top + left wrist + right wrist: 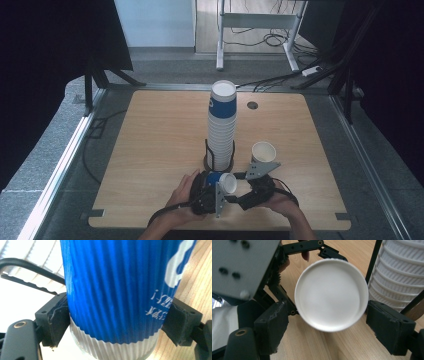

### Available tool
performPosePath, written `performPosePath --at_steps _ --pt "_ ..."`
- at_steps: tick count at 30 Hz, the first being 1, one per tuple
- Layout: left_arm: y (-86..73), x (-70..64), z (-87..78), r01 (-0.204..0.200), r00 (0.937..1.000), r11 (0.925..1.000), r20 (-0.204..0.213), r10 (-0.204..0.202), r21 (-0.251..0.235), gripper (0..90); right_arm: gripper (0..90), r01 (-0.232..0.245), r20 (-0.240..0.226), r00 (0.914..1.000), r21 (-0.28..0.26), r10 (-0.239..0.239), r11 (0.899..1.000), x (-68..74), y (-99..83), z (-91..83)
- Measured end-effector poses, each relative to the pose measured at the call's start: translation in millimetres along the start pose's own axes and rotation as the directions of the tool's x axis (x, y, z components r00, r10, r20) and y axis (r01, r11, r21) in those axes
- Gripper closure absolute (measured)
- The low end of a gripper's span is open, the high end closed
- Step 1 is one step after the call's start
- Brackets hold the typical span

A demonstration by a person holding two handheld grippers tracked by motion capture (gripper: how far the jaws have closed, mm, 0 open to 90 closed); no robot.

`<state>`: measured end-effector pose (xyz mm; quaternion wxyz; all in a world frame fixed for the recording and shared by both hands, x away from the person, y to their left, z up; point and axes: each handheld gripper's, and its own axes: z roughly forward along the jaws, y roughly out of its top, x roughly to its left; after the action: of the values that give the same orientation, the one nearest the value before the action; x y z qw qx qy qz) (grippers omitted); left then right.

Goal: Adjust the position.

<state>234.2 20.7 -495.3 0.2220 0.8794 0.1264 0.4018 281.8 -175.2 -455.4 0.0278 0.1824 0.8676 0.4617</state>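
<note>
Two hand-held grippers are seen at the near edge of the light wooden bench (pixel 150 145). A blue ribbed paper cup with a white base (pixel 222 181) is clamped sideways between the pads of the left hand-held gripper (pixel 218 189); in the left gripper view both pads press the corrugated wall (pixel 117 290). The right hand-held gripper (pixel 250 192) is held apart, its jaws standing either side of the cup's white bottom (pixel 331 295) without contact.

Behind them, a tall stack of nested blue-and-white paper cups (pixel 222 122) stands in a black wire holder (pixel 219 155). A single white paper cup (pixel 263 151) stands upright, mouth up, just right of the holder.

Judged from this layout, one cup has already been set out and a second is in hand, not yet placed. Most of the stack remains to be dealt with. Whether the held cup is a single one or two nested together cannot be told.
</note>
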Motion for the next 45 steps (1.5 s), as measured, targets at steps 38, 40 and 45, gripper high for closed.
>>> performPosePath --at_steps 38,40,45 --pt "-3.6 23.0 -22.2 0.143 0.9863 0.9744 0.107 -0.126 -0.173 6.2 27.3 -0.100 -0.092 0.9923 -0.194 0.083 0.976 -15.8 -9.2 -8.5" --pt "-3.6 21.8 -21.9 0.133 0.9875 0.9764 0.107 -0.115 -0.171 7.3 27.3 -0.097 -0.095 0.9923 -0.189 0.080 0.977 -15.3 -9.5 -6.7" --pt "-3.5 17.7 -19.1 0.113 0.9894 0.9814 0.109 -0.096 -0.156 12.4 27.2 -0.085 -0.103 0.9924 -0.182 0.067 0.980 -13.6 -9.6 -4.0"
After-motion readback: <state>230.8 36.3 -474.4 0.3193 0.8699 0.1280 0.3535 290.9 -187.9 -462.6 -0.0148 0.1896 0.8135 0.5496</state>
